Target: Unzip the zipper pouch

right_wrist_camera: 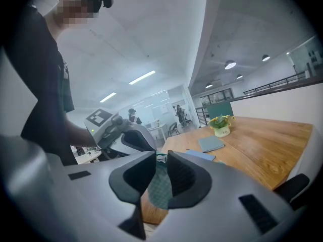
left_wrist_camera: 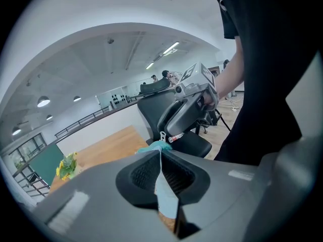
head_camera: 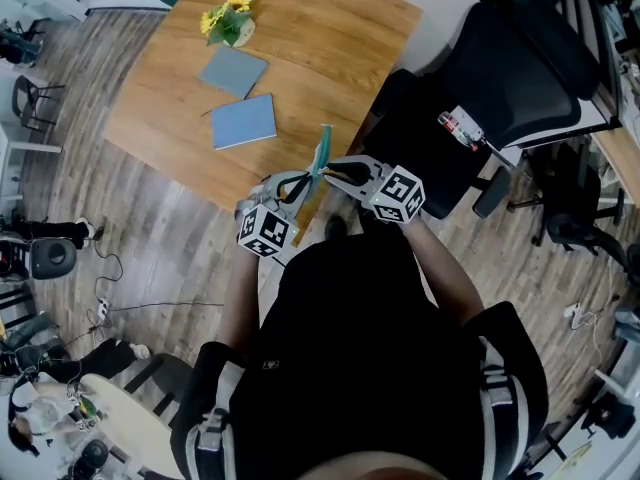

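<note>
I hold a teal zipper pouch [head_camera: 320, 158] in the air over the near edge of the wooden table [head_camera: 330, 38], between both grippers. The left gripper [head_camera: 303, 185] is shut on one thin edge of the pouch [left_wrist_camera: 164, 195], which runs up between its pads to the tips [left_wrist_camera: 160, 154]. The right gripper [head_camera: 336, 171] faces it from the other side. Its pads close round the green fabric [right_wrist_camera: 160, 188], with a small metal zipper pull [right_wrist_camera: 161, 158] at the tips. Each gripper shows in the other's view: the right gripper [left_wrist_camera: 189, 110] and the left gripper [right_wrist_camera: 113, 130].
Two blue-grey notebooks [head_camera: 233, 71] [head_camera: 244, 121] and a pot of yellow flowers [head_camera: 230, 18] lie on the table. A black office chair [head_camera: 520, 68] stands at the right with a small red-and-white object [head_camera: 460, 128] on its seat. Cables [head_camera: 110, 308] trail on the wooden floor at the left.
</note>
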### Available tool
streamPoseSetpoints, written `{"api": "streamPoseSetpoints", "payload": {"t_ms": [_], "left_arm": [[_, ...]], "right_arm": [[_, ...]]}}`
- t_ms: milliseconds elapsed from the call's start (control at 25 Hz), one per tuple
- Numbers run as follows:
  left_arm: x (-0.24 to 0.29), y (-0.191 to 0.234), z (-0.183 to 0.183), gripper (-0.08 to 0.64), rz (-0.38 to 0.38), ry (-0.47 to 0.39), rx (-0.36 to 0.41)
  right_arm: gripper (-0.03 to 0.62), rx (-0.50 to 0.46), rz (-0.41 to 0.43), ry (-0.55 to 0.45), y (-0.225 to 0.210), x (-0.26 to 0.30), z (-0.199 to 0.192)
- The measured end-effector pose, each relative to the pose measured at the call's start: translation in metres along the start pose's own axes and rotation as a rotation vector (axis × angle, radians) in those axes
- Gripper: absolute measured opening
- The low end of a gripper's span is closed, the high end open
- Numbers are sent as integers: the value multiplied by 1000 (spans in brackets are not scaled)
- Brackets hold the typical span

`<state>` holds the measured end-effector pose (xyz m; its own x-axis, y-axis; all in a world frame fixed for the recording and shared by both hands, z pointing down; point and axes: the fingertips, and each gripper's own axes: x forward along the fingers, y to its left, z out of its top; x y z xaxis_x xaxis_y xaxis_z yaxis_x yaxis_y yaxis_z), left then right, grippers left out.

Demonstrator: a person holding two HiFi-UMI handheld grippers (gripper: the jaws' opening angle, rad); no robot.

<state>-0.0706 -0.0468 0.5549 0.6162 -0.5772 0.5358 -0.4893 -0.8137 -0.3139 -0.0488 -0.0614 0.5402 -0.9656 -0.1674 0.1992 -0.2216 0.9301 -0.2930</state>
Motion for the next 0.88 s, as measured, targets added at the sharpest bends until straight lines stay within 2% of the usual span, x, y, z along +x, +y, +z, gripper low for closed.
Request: {"api": "streamPoseSetpoints", "payload": {"t_ms": [320,560,880], "left_arm": [[3,-5,1,12,-4,1,3],[6,-11,6,12,-10,-4,3],[13,-18,8,12,-27,-6,9]], "right_arm": [[23,-1,-5,-5,2,-3,-2],[12,-14,-14,7,5,-5,-5],[8,-65,-69,21,1,-11,-9]]}}
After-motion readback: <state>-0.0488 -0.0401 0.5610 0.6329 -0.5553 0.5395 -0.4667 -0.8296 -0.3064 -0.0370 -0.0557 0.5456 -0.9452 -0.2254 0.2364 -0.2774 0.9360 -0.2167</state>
